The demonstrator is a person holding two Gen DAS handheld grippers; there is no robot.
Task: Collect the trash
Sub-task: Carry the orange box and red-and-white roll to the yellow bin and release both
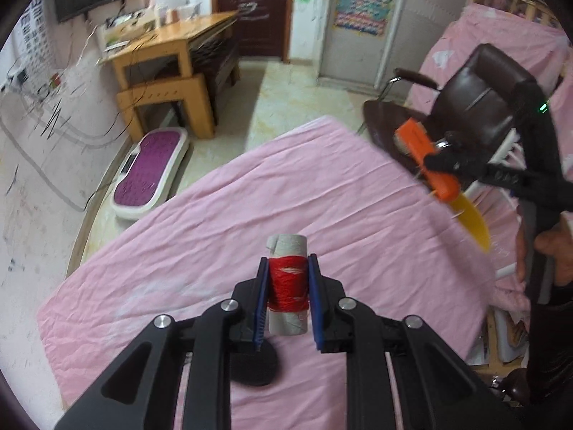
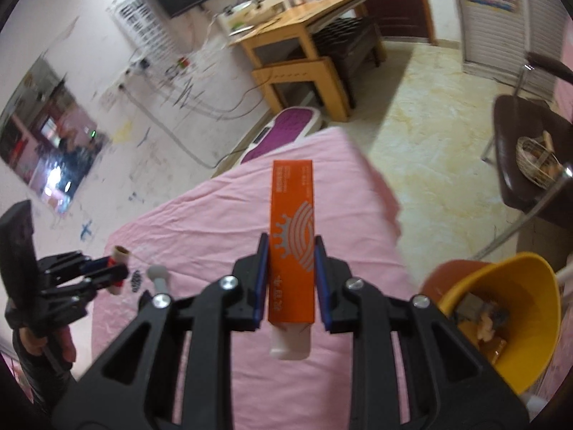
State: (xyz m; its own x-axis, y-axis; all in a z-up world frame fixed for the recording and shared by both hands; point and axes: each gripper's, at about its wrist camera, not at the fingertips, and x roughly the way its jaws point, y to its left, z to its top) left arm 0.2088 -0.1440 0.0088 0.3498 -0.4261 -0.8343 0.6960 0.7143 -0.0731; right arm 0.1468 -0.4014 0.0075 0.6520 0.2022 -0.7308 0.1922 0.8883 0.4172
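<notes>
Above the pink sheet (image 1: 250, 197), my left gripper (image 1: 286, 286) was clamped on a spool (image 1: 288, 283), and my right gripper (image 2: 290, 279) was clamped on an orange box (image 2: 292, 236). Both pieces of trash were up off the bed, each pinched across its middle between blue pads (image 1: 260, 301).

From the right gripper, the yellow bin (image 2: 515, 315) sat at about four o'clock, low and close, its mouth tilted toward me and already holding scraps. I judged the step in hand to be carrying the box there. Doing it well meant swinging the box over the rim before easing the grip, with its long axis pointing down into the mouth so it would not bridge the opening. The spool should follow, kept level so it could not roll out of the pads.

The box was a long, flat-sided carton, glossy orange with pale printed arcs, and something white showed at its near end. Such a carton would crush if squeezed hard. The spool was a grey card tube, round and light, wound with red thread about its waist; the thread probably gave the pads some bite.

Farther out, the sheet was thin wrinkled cotton. A dark round object (image 1: 254, 365) lay on it at six o'clock beneath the left gripper. At two o'clock from the right gripper, a brown chair (image 2: 519, 150) with a smooth seat held a woven basket (image 2: 537, 165).
</notes>
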